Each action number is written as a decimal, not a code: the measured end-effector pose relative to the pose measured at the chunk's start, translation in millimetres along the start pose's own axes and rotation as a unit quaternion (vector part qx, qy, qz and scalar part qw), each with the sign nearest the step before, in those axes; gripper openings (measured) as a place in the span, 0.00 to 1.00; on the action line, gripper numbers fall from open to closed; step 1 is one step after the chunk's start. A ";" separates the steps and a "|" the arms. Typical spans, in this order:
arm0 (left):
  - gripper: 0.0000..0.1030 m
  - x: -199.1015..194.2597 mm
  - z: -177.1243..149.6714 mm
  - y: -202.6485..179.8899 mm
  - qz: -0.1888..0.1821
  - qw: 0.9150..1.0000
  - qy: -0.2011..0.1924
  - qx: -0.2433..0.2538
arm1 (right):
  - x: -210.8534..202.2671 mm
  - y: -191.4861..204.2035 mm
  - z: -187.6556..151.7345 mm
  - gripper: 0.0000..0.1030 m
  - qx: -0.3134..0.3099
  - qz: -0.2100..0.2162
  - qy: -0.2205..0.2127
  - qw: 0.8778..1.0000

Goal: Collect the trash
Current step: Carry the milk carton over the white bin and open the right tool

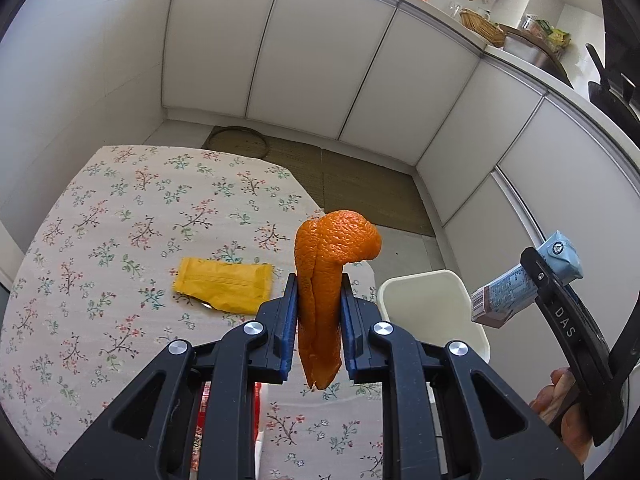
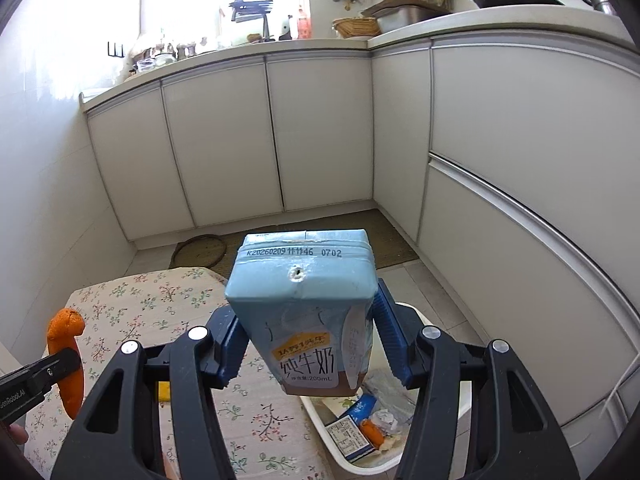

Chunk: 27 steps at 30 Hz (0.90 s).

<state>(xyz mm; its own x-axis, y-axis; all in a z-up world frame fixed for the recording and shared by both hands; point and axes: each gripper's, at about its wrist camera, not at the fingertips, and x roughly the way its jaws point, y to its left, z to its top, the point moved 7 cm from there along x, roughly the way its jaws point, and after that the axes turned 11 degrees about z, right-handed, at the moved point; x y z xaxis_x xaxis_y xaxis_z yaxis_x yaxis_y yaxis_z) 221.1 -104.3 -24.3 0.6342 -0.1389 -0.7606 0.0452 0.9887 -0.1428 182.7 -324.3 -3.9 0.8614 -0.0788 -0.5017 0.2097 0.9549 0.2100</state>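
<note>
Left wrist view: the left gripper [image 1: 319, 322] is clamped on a strip of orange peel [image 1: 326, 288] above the floral-clothed counter [image 1: 100, 248], where a yellow wrapper [image 1: 224, 286] remains; the white bin [image 1: 436, 312] is just beyond the edge, its contents hidden here. Right wrist view: the right gripper [image 2: 308, 344] grips a milk carton [image 2: 304, 312] above the bin [image 2: 360, 466], partly cut off. Judged step: carrying; next, each release needs centring over the bin.
</note>
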 end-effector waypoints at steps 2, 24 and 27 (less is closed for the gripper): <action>0.18 2.4 -2.1 -8.7 -0.003 1.000 0.002 0.005 | 1.4 -12.0 -0.6 0.55 0.007 -0.012 0.002 1.000; 0.18 36.6 -37.2 -145.1 -0.079 0.994 0.034 0.072 | -14.1 -135.8 -7.6 0.71 0.084 -0.098 0.004 0.992; 0.18 43.4 -45.3 -166.1 -0.092 0.991 0.038 0.088 | -21.5 -160.9 -9.9 0.74 0.101 -0.120 0.000 0.988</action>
<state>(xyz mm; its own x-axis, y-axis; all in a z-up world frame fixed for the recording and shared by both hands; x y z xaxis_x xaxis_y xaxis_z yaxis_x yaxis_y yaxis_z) 206.1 -277.1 -62.4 0.5422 -0.3157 -0.7787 0.2937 0.9395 -0.1764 125.9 -473.4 -35.2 0.7751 -0.2965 -0.5580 0.4962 0.8324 0.2469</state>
